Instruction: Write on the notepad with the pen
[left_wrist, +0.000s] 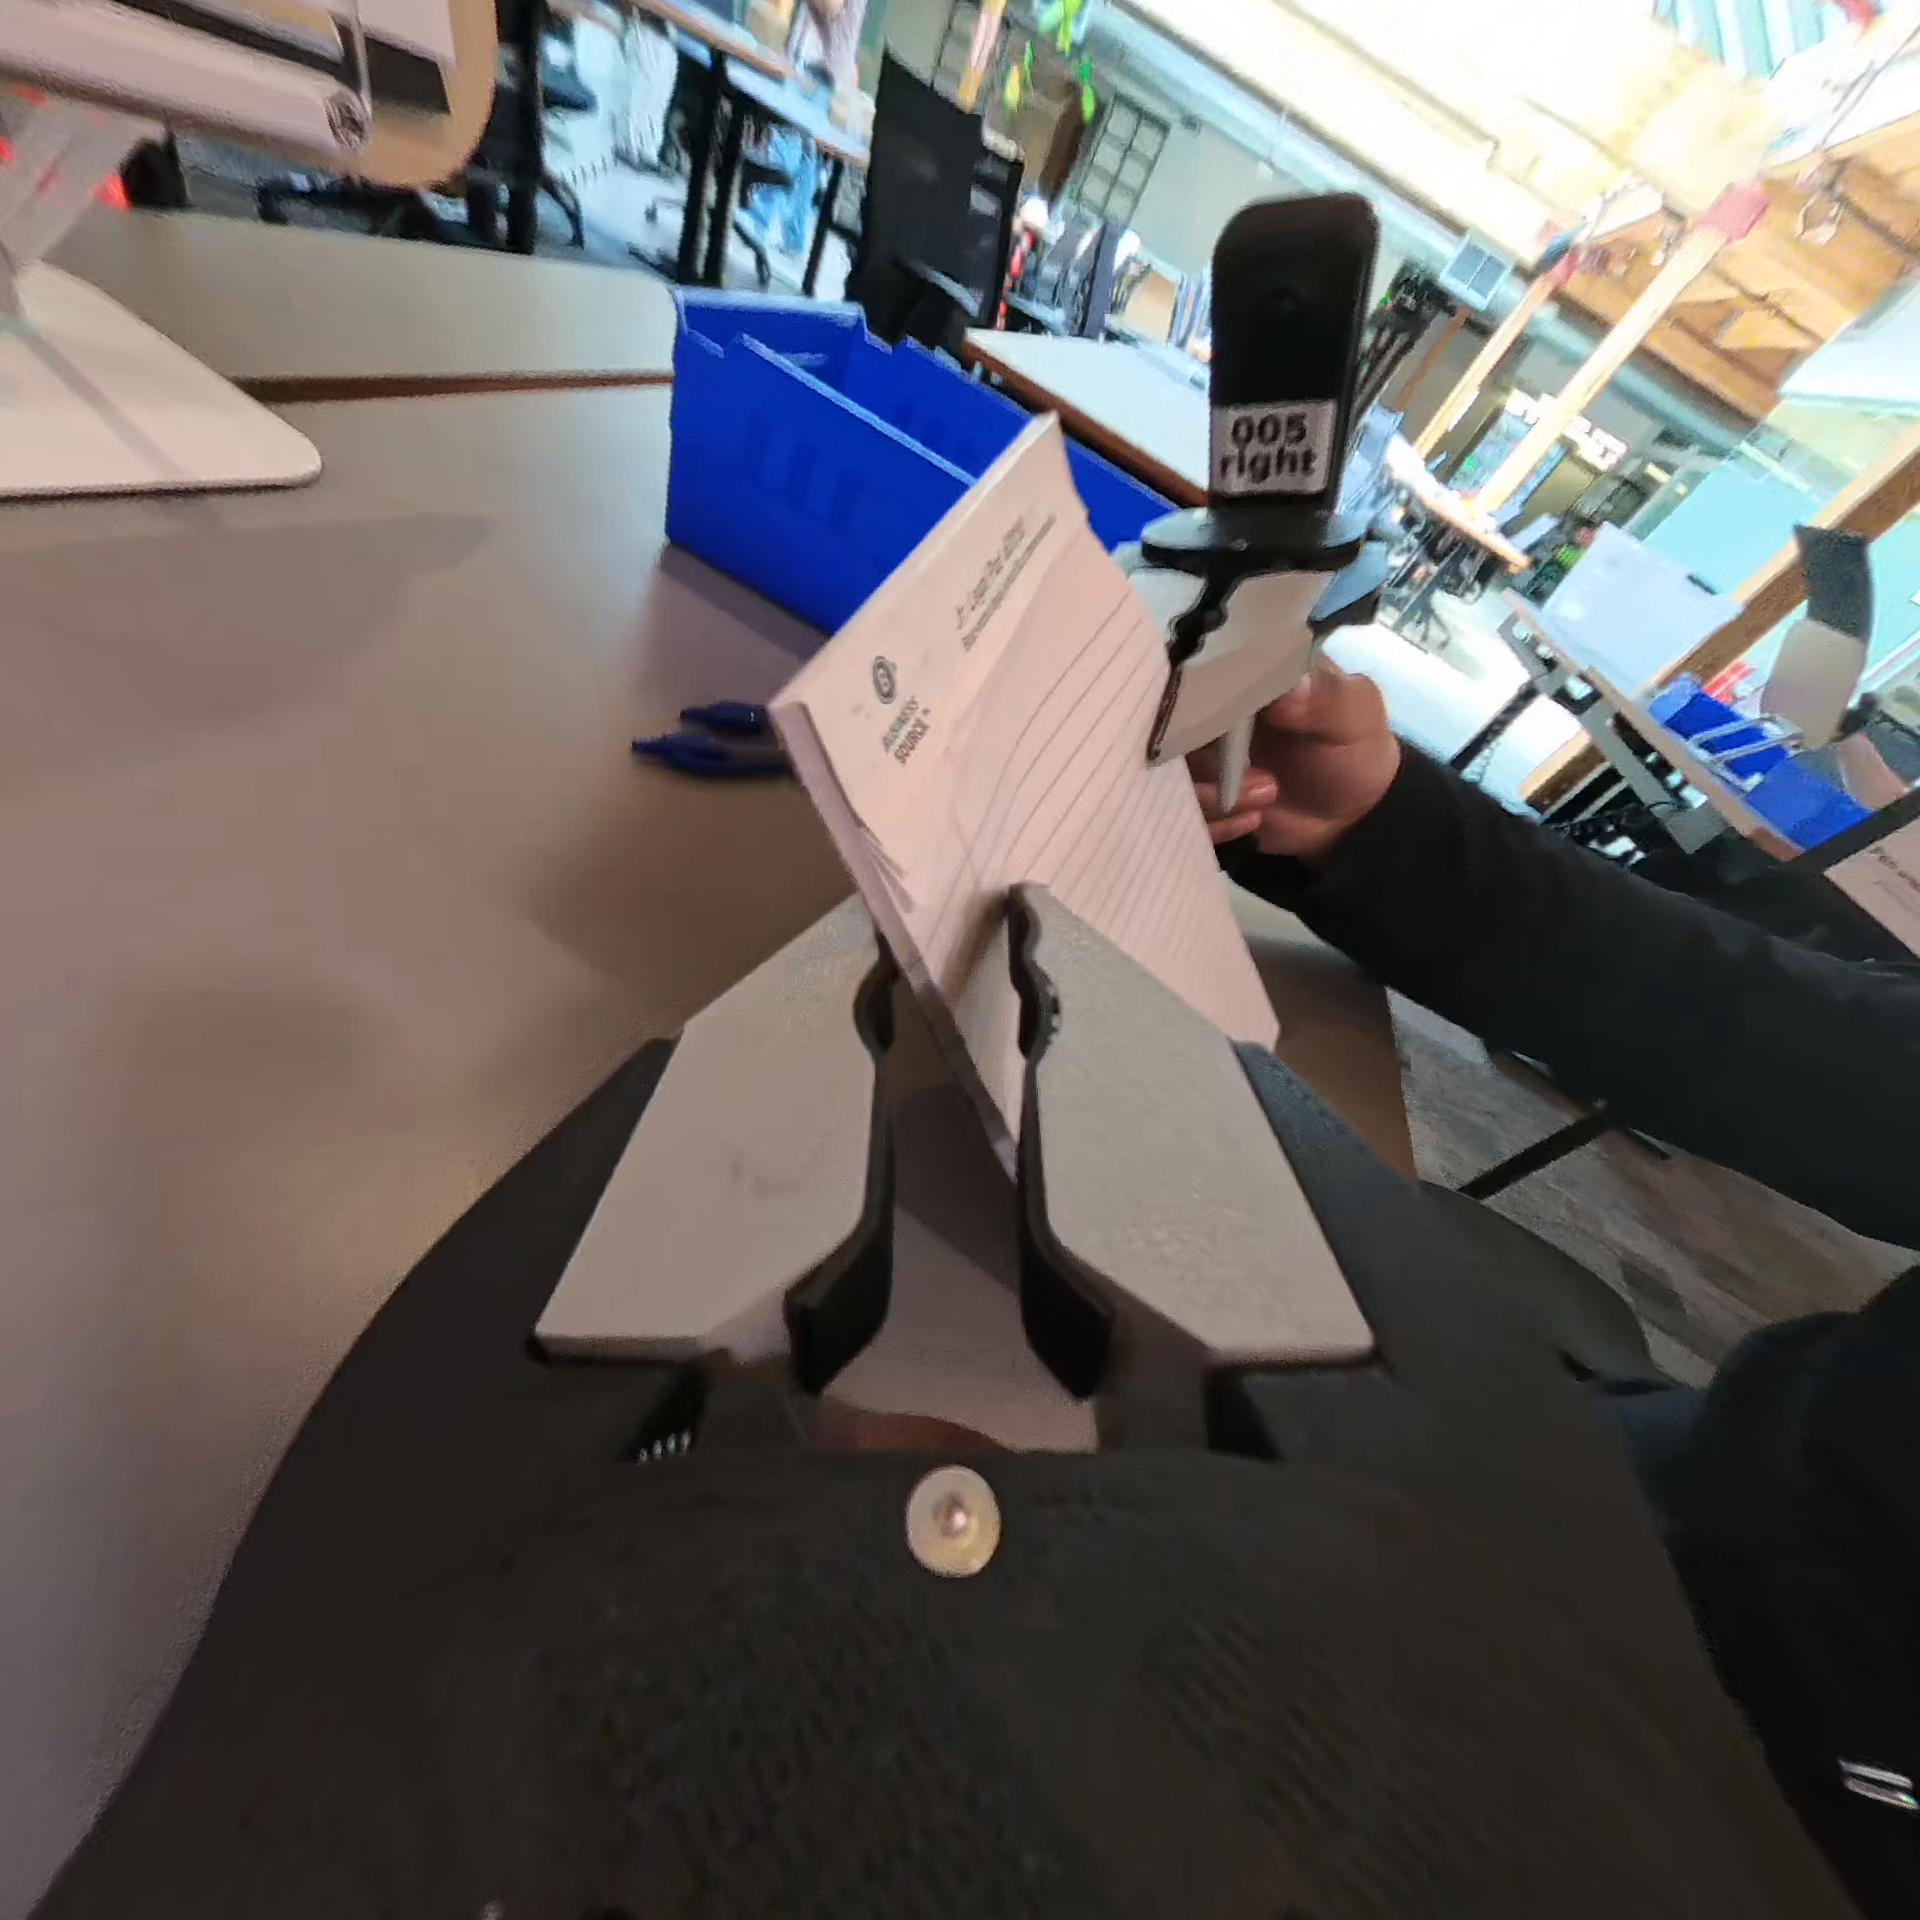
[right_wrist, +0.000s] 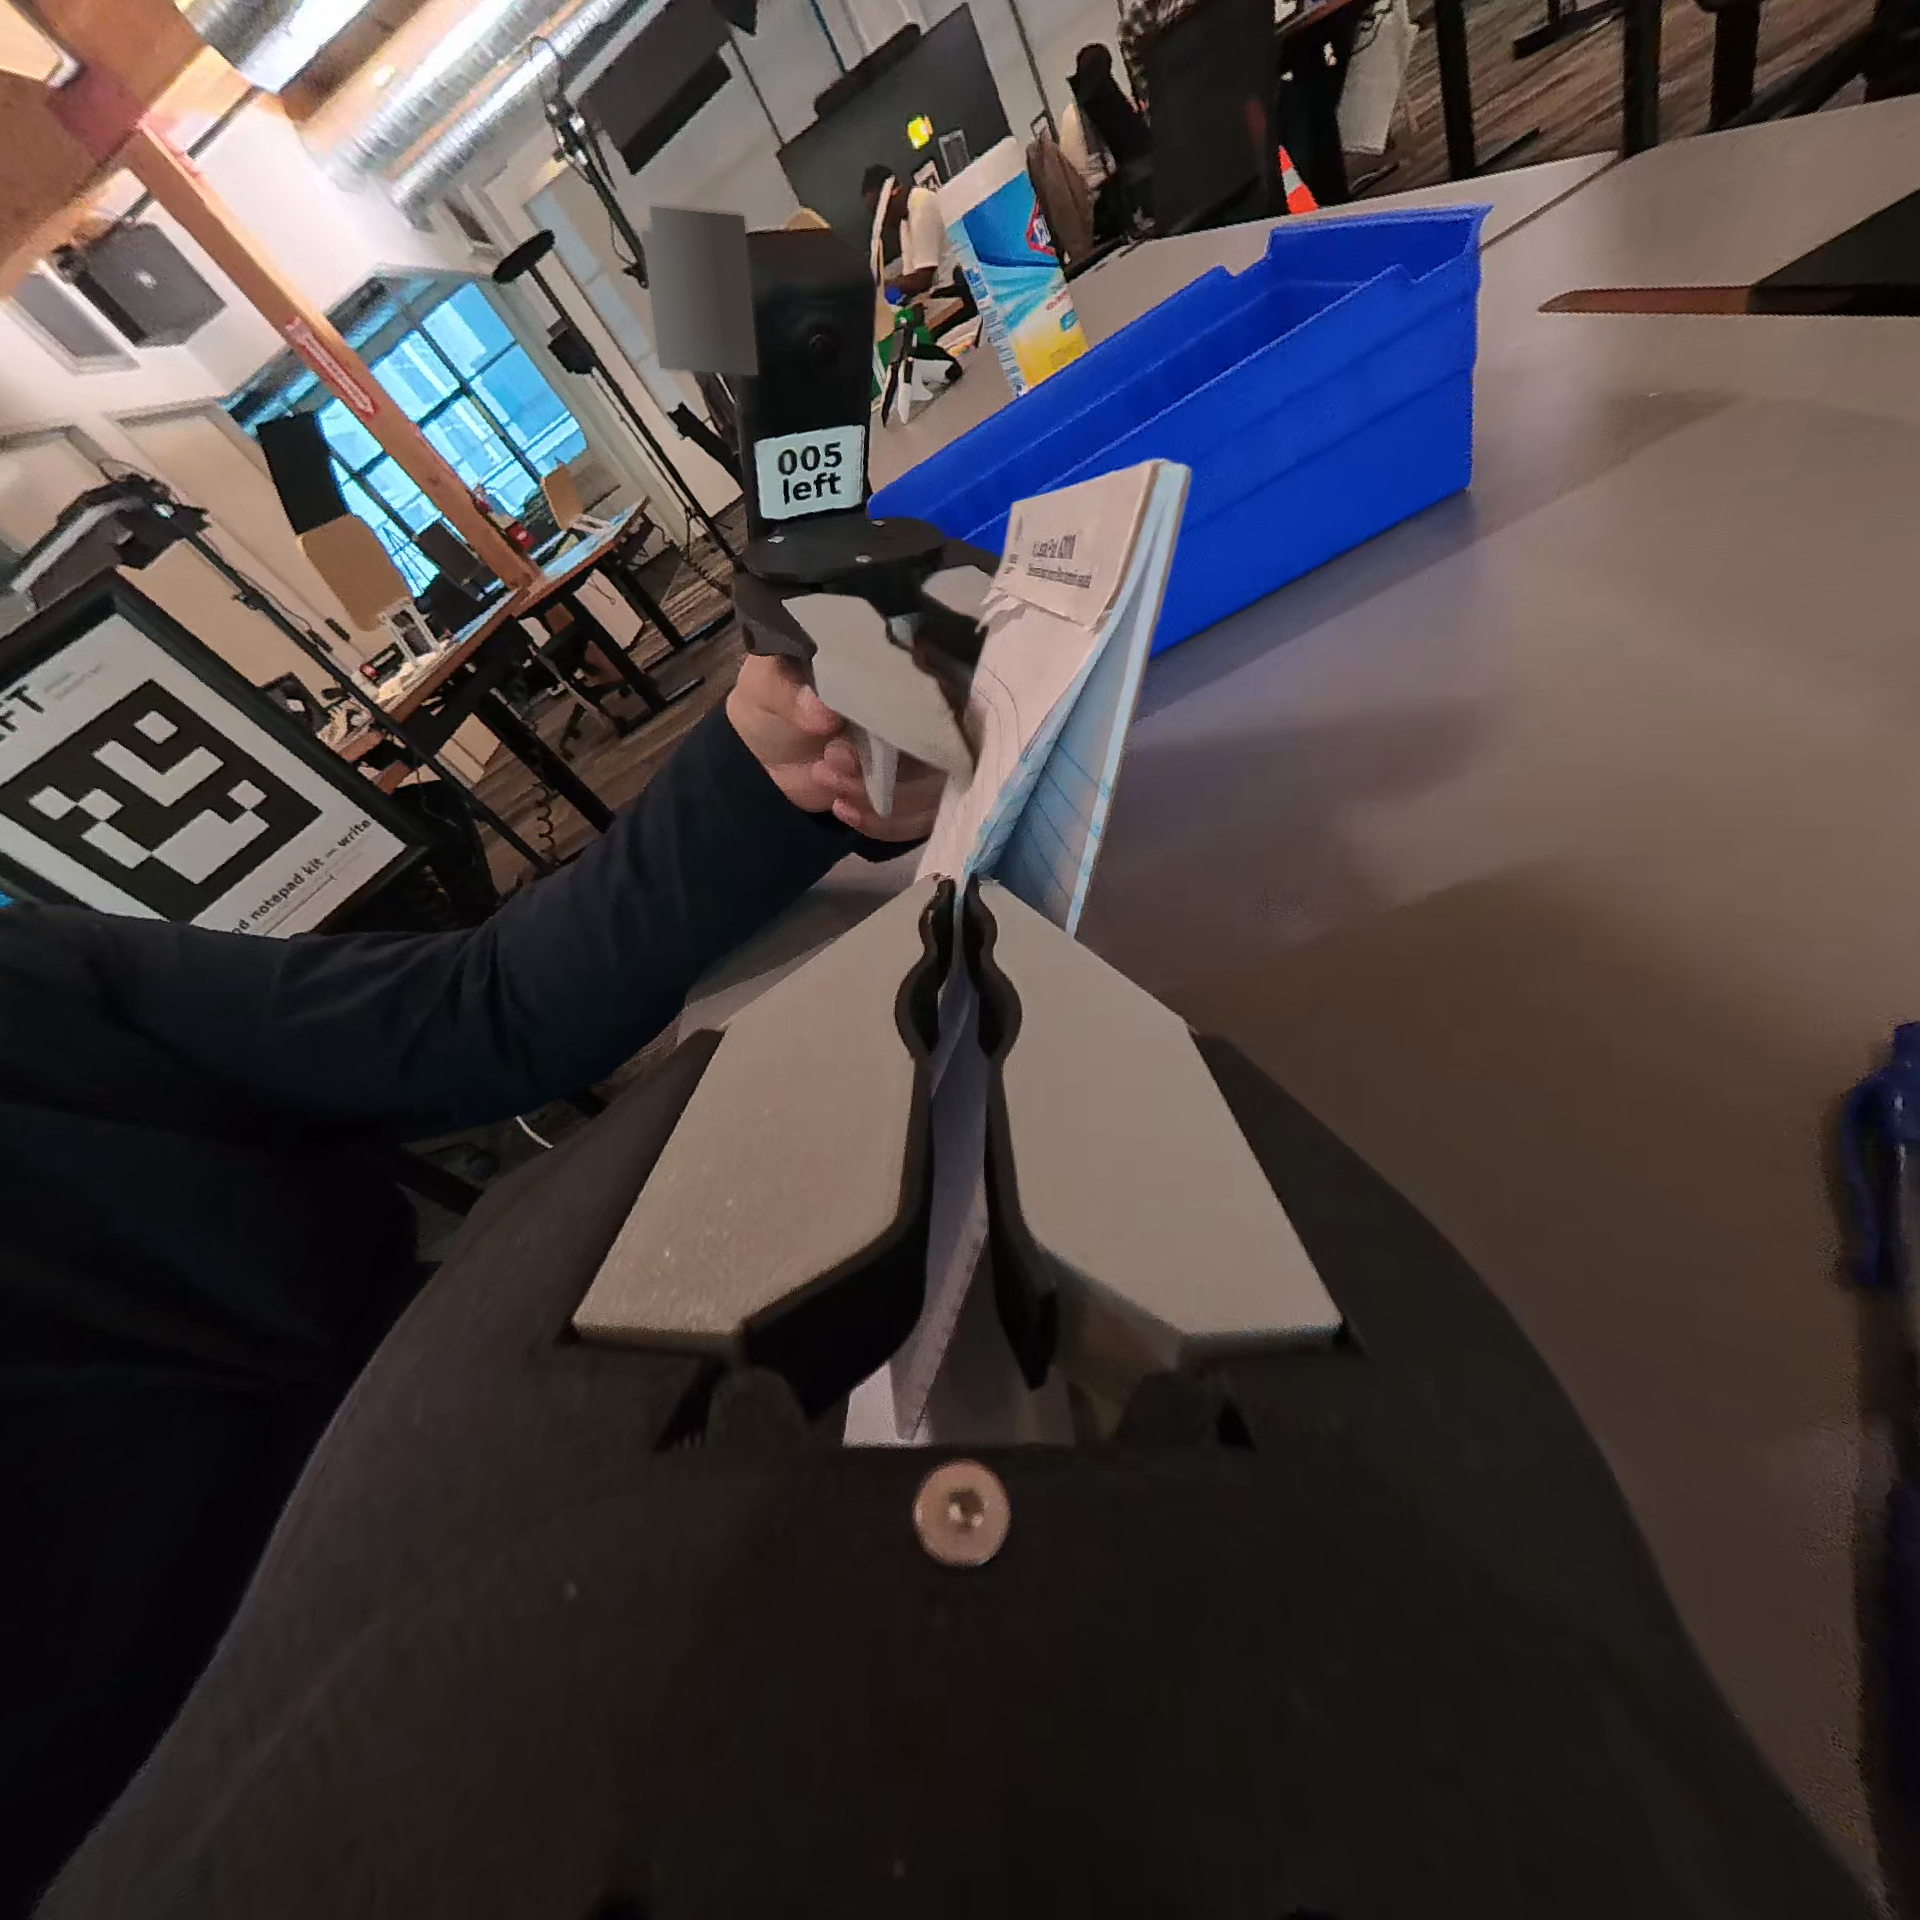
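A white lined notepad (left_wrist: 1023, 717) is held tilted up off the grey table (left_wrist: 312, 831), between both grippers. My left gripper (left_wrist: 951, 925) is shut on its near edge. My right gripper (left_wrist: 1184, 675) grips the far edge, with a hand (left_wrist: 1314, 769) behind it. In the right wrist view my right gripper (right_wrist: 958, 896) is shut on a thin edge of the notepad (right_wrist: 1081, 717), and the left gripper (right_wrist: 935, 675) holds the opposite side. Two blue pens (left_wrist: 717, 743) lie on the table behind the pad. One pen (right_wrist: 1881, 1174) shows at the right edge.
A blue plastic bin (left_wrist: 831, 468) stands on the table just behind the pad; it also shows in the right wrist view (right_wrist: 1278, 416). A white monitor base (left_wrist: 125, 416) sits at far left. A wipes canister (right_wrist: 1013, 270) stands beyond the bin. A board with a black-and-white marker (right_wrist: 156, 790) is at left. Across from one pair of fingers to the other is roughly 7 centimeters. Left tips and right tips are each some 40 centimeters from the white monitor base (left_wrist: 125, 416).
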